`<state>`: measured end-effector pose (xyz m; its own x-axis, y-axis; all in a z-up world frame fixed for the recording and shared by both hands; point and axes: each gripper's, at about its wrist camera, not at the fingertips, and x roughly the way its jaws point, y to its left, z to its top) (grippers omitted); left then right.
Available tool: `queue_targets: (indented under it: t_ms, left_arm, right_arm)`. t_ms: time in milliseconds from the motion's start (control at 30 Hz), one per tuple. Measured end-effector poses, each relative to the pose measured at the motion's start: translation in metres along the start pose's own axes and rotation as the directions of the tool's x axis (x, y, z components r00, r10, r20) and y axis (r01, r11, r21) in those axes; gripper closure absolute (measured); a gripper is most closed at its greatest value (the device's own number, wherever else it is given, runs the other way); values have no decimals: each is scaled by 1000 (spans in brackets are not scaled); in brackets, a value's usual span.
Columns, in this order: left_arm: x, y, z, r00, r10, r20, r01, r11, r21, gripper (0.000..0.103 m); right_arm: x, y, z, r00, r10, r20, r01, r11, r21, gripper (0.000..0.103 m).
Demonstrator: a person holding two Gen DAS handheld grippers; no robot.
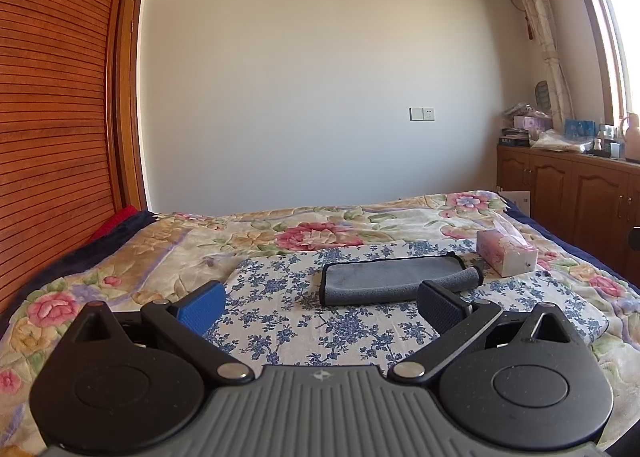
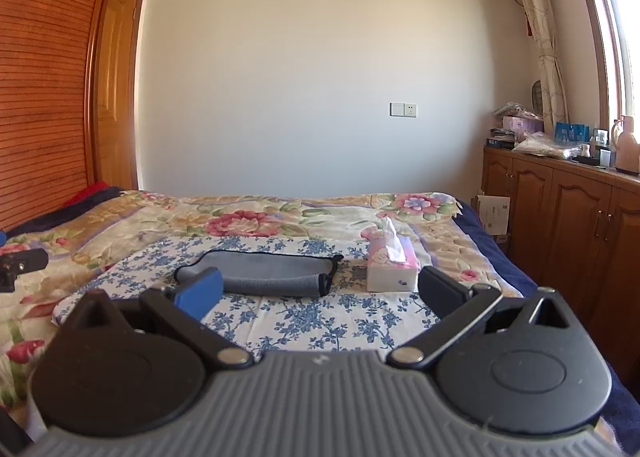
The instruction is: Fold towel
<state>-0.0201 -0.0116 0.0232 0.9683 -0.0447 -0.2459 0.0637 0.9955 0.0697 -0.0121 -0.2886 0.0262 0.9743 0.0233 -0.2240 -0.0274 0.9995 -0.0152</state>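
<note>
A grey towel with black trim lies folded over on a blue-flowered white cloth on the bed. Its right end is partly rolled. My left gripper is open and empty, held above the cloth just short of the towel. In the right wrist view the towel lies ahead and left of centre. My right gripper is open and empty, a little back from the towel. Part of the left gripper shows at the left edge.
A pink tissue box stands just right of the towel; it also shows in the right wrist view. The floral bedspread covers the bed. A slatted wooden wardrobe stands left, wooden cabinets right.
</note>
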Motion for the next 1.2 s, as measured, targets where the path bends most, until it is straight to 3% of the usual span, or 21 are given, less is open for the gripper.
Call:
queue_targets:
  t_ms: [1200]
  left_arm:
    - [1, 0, -2, 1000, 2, -3, -2, 1000, 9, 0]
  right_arm:
    - [0, -3, -1, 1000, -2, 1, 2, 1000, 1, 0]
